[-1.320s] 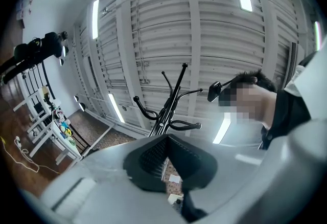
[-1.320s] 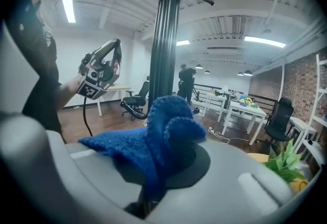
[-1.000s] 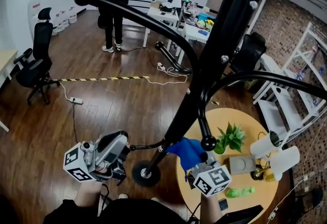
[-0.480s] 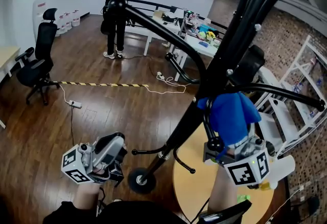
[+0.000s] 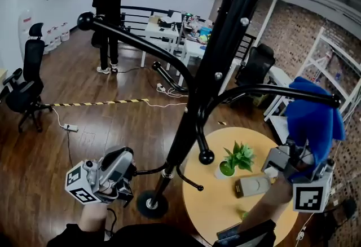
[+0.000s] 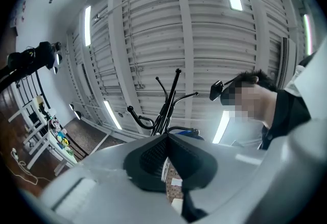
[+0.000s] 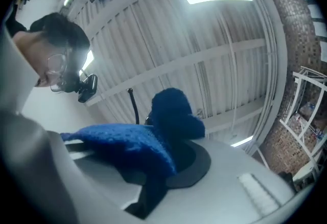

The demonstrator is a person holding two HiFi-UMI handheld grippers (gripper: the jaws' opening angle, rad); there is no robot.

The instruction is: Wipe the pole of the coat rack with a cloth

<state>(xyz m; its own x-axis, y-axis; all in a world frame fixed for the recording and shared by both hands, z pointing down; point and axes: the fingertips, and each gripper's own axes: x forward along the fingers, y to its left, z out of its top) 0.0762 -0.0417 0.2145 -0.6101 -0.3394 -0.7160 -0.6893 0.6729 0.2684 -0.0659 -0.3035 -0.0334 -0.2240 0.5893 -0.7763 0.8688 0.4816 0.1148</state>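
Observation:
The black coat rack pole (image 5: 194, 110) rises from its round base (image 5: 151, 204) on the floor to the top of the head view, with curved hook arms branching off. My right gripper (image 5: 299, 164) is raised at the right, shut on a blue cloth (image 5: 311, 122). The cloth hangs right of the pole, by the tip of one hook arm (image 5: 334, 101). In the right gripper view the cloth (image 7: 138, 141) bunches over the gripper (image 7: 163, 166). My left gripper (image 5: 119, 168) is low, left of the base, shut and empty. The left gripper (image 6: 166, 161) points up at the ceiling.
A round wooden table (image 5: 211, 212) beside the base carries a potted plant (image 5: 234, 158) and a grey box (image 5: 254, 186). An office chair (image 5: 25, 85) stands at the left. A person (image 5: 107, 14) and desks (image 5: 163, 29) are at the back, white shelving (image 5: 333, 65) at the right.
My right gripper has carried the blue cloth from low on the pole up and out to the right, off the pole. The left gripper has hardly moved.

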